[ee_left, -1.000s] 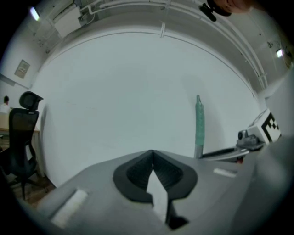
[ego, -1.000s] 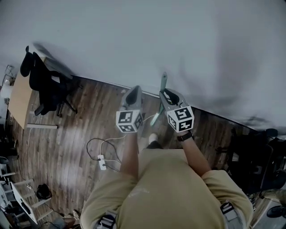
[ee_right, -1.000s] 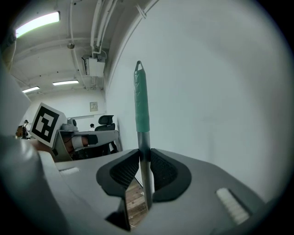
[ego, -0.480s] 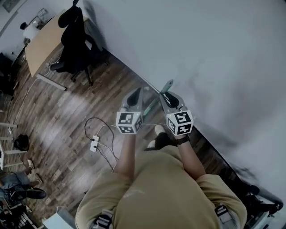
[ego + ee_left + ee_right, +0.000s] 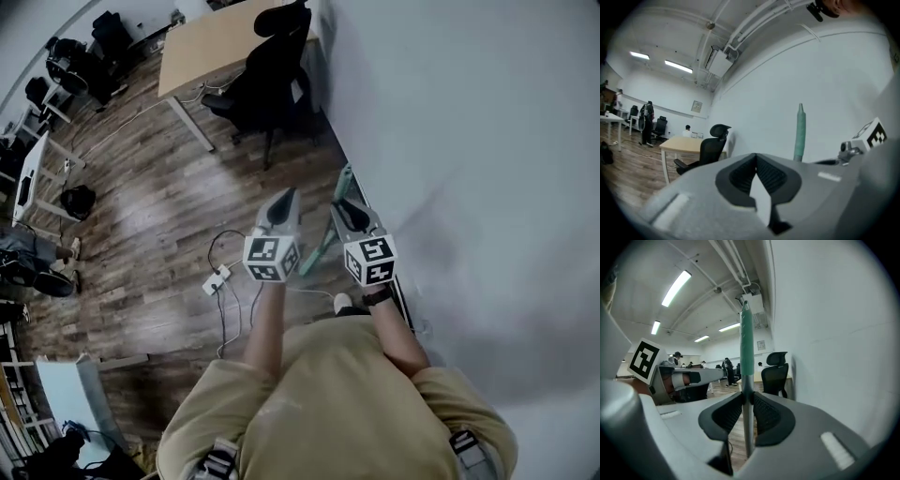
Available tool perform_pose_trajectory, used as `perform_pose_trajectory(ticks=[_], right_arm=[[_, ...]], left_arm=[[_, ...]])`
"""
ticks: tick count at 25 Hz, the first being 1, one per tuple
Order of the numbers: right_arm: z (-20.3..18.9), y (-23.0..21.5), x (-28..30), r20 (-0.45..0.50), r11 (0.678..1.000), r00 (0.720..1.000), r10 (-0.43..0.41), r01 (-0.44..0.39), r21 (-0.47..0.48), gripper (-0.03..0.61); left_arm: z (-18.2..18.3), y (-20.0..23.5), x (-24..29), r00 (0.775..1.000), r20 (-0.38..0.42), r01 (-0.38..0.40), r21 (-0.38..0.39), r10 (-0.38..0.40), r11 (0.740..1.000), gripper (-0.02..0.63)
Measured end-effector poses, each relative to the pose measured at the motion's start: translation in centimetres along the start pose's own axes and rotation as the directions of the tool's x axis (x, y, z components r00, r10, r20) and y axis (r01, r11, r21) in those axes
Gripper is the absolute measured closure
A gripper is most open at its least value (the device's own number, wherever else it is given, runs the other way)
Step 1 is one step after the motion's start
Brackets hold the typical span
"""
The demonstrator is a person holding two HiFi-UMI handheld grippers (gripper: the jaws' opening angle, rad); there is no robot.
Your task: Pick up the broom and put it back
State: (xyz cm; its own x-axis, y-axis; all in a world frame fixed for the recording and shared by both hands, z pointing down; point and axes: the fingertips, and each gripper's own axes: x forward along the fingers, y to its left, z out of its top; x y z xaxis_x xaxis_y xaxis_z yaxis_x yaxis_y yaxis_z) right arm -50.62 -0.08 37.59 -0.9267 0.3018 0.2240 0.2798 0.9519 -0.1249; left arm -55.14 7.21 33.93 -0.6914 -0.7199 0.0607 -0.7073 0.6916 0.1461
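So the broom (image 5: 746, 348) is clamped by its thin shaft between the 2 jaws of the right gripper (image 5: 746, 397), held upright with the green grip sticking up at 12 o'clock. The left gripper (image 5: 756, 157) is carried just beside it at 9 o'clock, jaws pressed together on nothing. A white wall (image 5: 469, 141) is seen at 3 o'clock, and an office chair (image 5: 272, 66) and desk (image 5: 216, 37) at 12.

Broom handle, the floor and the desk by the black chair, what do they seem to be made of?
The broom handle: matte green sleeve, plastic or rubber, over a dull grey shaft, probably metal. The floor: brown planks with visible grain and seams, slightly glossy; wood or laminate, unclear. The desk: pale, smooth wood-look top, likely laminate.
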Motion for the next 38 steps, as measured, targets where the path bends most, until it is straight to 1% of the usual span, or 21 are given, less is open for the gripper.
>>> perform_pose_trajectory(ticks=[2,5,7,10,12,14,17,19,21,24,27,29,31,32,34,35,36,38], right_arm=[[1.2,0.2,1.5,0.011,0.998,0.998,0.060,-0.060,-0.019,0.500],[1.9,0.6,3.7,0.013,0.991,0.992,0.125,-0.125,-0.041,0.500],[2.0,0.9,5.4,0.004,0.986,0.987,0.158,-0.158,-0.053,0.500],[2.0,1.2,7.6,-0.016,0.979,0.981,0.195,-0.195,-0.063,0.500],[2.2,1.1,8.8,-0.021,0.976,0.978,0.206,-0.207,-0.065,0.500],[2.4,0.3,10.3,-0.021,0.978,0.979,0.201,-0.202,-0.056,0.500],[1.8,-1.6,13.5,-0.036,0.986,0.986,0.164,-0.165,-0.030,0.500],[1.0,-3.2,15.5,-0.059,0.992,0.991,0.121,-0.122,-0.011,0.500],[0.8,-4.8,17.4,-0.077,0.997,0.994,0.071,-0.072,-0.001,0.500],[0.7,-6.5,19.0,-0.087,1.000,0.996,-0.011,0.011,0.003,0.500],[0.3,-8.5,20.3,-0.103,0.989,0.985,-0.138,0.142,0.034,0.499],[-0.6,-10.4,20.7,-0.128,0.968,0.964,-0.233,0.243,0.068,0.499],[-2.1,-12.3,20.2,-0.159,0.931,0.932,-0.327,0.347,0.116,0.499],[-2.9,-12.9,19.5,-0.170,0.905,0.911,-0.376,0.401,0.145,0.499],[-4.0,-13.6,17.6,-0.182,0.840,0.863,-0.471,0.502,0.206,0.499],[-4.3,-13.9,16.7,-0.183,0.808,0.840,-0.511,0.542,0.233,0.500],[-4.5,-14.4,15.8,-0.181,0.778,0.819,-0.544,0.574,0.256,0.500],[-4.9,-16.0,13.8,-0.169,0.727,0.783,-0.599,0.620,0.296,0.500]], left_arm=[[0.9,0.6,0.3,0.998,0.016,-0.058,0.000,0.058,0.998,0.612],[2.1,1.6,0.4,0.990,0.048,-0.133,0.017,0.132,0.991,0.612],[2.4,2.7,0.5,0.986,0.050,-0.162,0.024,0.161,0.987,0.611],[2.2,4.8,0.8,0.979,0.039,-0.203,0.014,0.202,0.979,0.611],[2.0,6.2,1.3,0.975,0.037,-0.220,0.001,0.220,0.975,0.612],[1.8,7.6,2.5,0.975,0.036,-0.217,-0.008,0.217,0.976,0.611],[0.8,9.9,5.7,0.985,0.022,-0.171,-0.005,0.171,0.985,0.611],[0.6,11.3,8.4,0.993,0.015,-0.116,0.018,0.116,0.993,0.611],[1.4,12.7,11.5,0.998,0.020,-0.052,0.035,0.051,0.998,0.611],[2.7,14.3,15.2,0.998,0.028,0.047,0.030,-0.048,0.998,0.612],[3.0,15.4,18.9,0.989,-0.001,0.146,0.035,-0.146,0.989,0.611],[2.2,15.1,21.1,0.974,-0.034,0.227,0.031,-0.226,0.973,0.612],[0.7,13.5,22.9,0.944,-0.075,0.325,0.024,-0.322,0.945,0.611],[-0.1,12.4,23.5,0.921,-0.099,0.380,0.019,-0.376,0.925,0.612],[-1.6,10.2,24.2,0.865,-0.147,0.486,0.009,-0.479,0.874,0.612],[-2.1,9.2,24.4,0.839,-0.166,0.526,0.004,-0.518,0.850,0.611],[-2.6,8.2,24.7,0.817,-0.181,0.556,0.000,-0.547,0.831,0.611],[-3.9,6.2,25.5,0.786,-0.207,0.595,-0.006,-0.583,0.804,0.611]])
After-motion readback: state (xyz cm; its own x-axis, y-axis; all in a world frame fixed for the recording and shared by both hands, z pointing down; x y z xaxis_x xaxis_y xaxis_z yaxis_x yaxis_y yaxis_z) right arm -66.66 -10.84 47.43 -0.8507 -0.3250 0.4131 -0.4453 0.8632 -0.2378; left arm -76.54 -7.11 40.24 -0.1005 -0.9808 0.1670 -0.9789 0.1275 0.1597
